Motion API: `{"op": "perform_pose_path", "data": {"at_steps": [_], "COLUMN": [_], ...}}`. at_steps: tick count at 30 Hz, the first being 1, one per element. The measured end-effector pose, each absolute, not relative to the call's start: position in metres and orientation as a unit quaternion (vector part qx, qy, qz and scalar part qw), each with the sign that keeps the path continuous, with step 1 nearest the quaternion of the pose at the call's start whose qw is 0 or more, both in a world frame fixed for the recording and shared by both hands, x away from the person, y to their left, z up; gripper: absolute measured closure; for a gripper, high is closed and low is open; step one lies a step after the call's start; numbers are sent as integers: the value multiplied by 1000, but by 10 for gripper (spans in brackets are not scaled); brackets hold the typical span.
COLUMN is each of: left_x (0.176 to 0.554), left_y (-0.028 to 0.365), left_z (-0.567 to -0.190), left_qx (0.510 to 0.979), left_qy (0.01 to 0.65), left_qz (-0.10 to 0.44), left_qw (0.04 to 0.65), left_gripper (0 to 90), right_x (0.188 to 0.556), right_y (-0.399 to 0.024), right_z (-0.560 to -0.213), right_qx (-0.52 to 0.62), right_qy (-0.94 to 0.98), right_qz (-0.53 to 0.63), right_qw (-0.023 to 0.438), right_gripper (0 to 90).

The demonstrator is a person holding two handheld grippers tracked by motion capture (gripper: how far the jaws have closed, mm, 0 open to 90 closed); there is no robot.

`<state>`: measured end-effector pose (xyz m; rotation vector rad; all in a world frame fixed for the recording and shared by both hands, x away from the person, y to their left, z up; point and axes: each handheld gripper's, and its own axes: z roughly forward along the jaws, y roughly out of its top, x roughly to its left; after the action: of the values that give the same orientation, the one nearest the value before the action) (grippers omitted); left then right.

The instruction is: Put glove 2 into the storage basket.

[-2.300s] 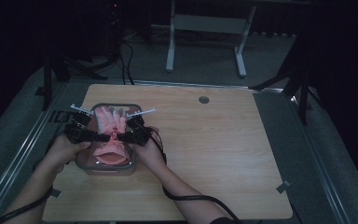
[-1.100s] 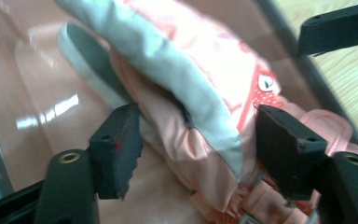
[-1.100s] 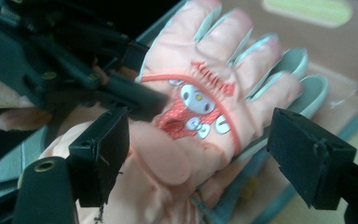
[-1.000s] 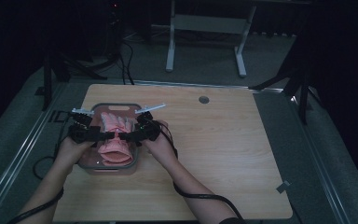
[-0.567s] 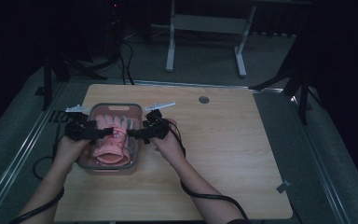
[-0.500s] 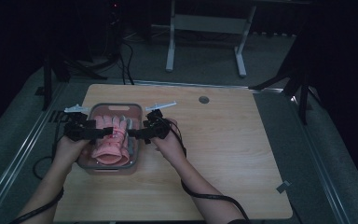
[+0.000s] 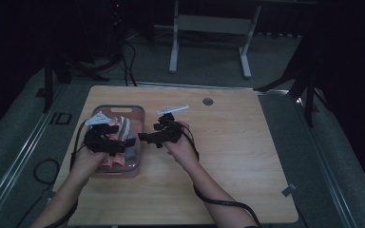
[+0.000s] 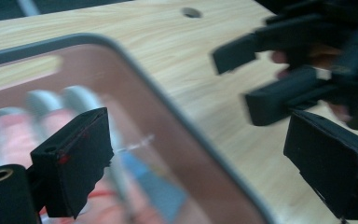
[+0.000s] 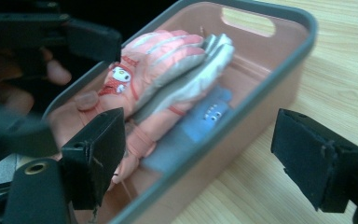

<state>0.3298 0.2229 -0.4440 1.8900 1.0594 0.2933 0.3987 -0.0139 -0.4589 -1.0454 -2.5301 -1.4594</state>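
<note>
My left gripper [image 7: 123,142] hangs over the bin [image 7: 140,124], jaws apart and empty after opening. The pink gloves [image 9: 161,70] lie inside, long axis near-to-far. My right gripper [image 7: 145,137], jaws apart, sits just right of the bin on the bench [image 7: 237,156].

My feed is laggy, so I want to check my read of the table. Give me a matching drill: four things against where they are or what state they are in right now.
Things:
1. pink gloves
2. blue item
3. left tongs
4. round hole

Places or states:
A. in the tabletop, beyond the right tongs
B. open, with nothing between the jaws
C. stacked in the tub, on top
D. at the bottom of the tub, under the gloves

Pairs: 1-C, 2-D, 3-B, 4-A
</note>
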Motion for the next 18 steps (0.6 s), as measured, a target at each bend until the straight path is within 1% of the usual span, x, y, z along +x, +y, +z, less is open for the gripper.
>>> {"op": "perform_pose_path", "data": {"at_steps": [2, 4, 5, 10, 18], "left_x": [324, 323, 319, 312, 304], "left_y": [205, 199, 187, 158, 127], "left_z": [-442, -442, -442, -444, -452], "left_qx": [776, 780, 786, 796, 809], "left_qy": [411, 403, 391, 364, 335], "left_qz": [121, 120, 115, 96, 80], "left_qw": [462, 463, 465, 475, 477], "left_gripper": [79, 79, 79, 79, 79], "right_x": [399, 397, 396, 392, 385], "right_y": [-21, -28, -32, -49, -78], "right_z": [-459, -458, -458, -460, -473], "right_qx": [-339, -339, -338, -337, -345], "right_qy": [-814, -815, -817, -821, -822], "right_qz": [-471, -470, -467, -461, -452], "right_qw": [16, 13, 9, -1, -8], "right_gripper": [176, 176, 176, 176, 175]}}
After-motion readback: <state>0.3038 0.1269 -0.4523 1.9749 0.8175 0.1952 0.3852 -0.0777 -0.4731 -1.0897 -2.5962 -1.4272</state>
